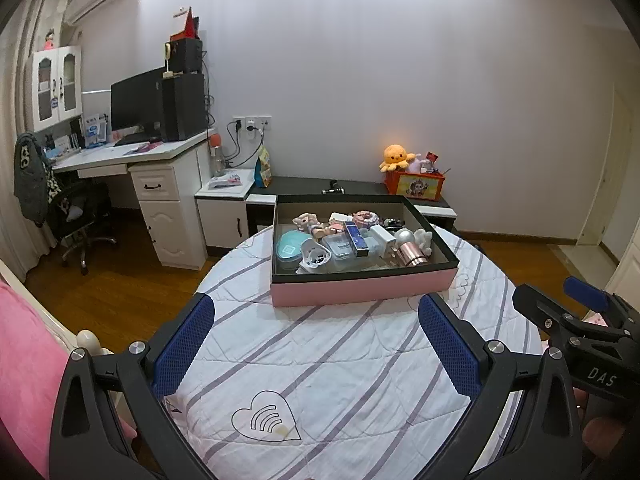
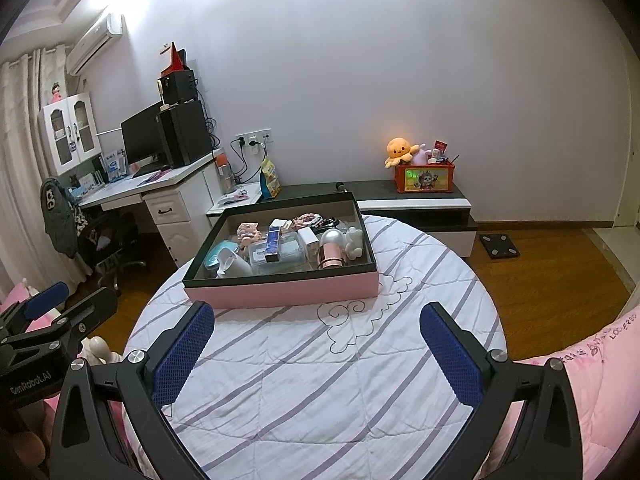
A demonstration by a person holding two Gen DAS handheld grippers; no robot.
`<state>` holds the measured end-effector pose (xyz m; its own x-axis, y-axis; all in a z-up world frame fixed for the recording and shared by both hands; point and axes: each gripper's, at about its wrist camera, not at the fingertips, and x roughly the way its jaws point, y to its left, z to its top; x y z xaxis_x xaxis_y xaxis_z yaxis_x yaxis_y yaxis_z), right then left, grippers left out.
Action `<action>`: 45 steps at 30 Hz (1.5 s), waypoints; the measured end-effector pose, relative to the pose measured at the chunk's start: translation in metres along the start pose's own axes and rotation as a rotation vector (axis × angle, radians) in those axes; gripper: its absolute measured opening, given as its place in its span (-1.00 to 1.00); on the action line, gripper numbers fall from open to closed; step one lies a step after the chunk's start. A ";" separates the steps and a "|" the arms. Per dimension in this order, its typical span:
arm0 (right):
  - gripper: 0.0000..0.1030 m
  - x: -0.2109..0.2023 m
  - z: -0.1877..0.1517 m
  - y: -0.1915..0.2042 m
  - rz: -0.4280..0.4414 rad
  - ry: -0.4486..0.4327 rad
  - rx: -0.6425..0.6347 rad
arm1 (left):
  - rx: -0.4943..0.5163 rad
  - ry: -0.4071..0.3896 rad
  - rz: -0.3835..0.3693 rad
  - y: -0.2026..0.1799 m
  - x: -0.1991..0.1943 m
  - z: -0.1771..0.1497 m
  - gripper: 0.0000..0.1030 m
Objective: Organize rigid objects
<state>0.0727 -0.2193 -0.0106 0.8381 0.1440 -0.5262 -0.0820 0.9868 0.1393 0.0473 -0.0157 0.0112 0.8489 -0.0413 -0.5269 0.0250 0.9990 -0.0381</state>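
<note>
- Pink box (image 1: 362, 290), black-lined and full of small rigid items, sits at the far side of the round striped table (image 1: 340, 380).
- Left gripper (image 1: 316, 344) hovers nearer the camera, spread wide, empty.
- Right gripper (image 2: 316, 344) likewise wide, holding nothing.

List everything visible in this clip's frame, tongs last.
tray: one, pink outside, black inside, far on the bed
small items: a dozen or so, mixed colours, inside the tray
quilt: one, white with purple stripes, under the tray
desk: one, white, left
monitor: one, black, on the desk
octopus plush: one, orange, on the low cabinet
toy bin: one, orange-red, beside the plush
left tongs: one, black, blue pads, open
right tongs: one, black, blue pads, open
</note>
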 end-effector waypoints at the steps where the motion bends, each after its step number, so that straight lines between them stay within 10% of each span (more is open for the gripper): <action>1: 1.00 0.000 0.000 0.000 -0.001 0.000 -0.001 | -0.003 -0.001 0.002 0.000 0.000 0.000 1.00; 45: 1.00 0.008 0.003 0.005 -0.001 0.019 -0.022 | -0.018 -0.050 0.030 -0.003 -0.001 0.007 1.00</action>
<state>0.0810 -0.2132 -0.0113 0.8278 0.1441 -0.5422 -0.0934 0.9884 0.1200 0.0502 -0.0188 0.0181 0.8744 -0.0095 -0.4850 -0.0103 0.9992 -0.0381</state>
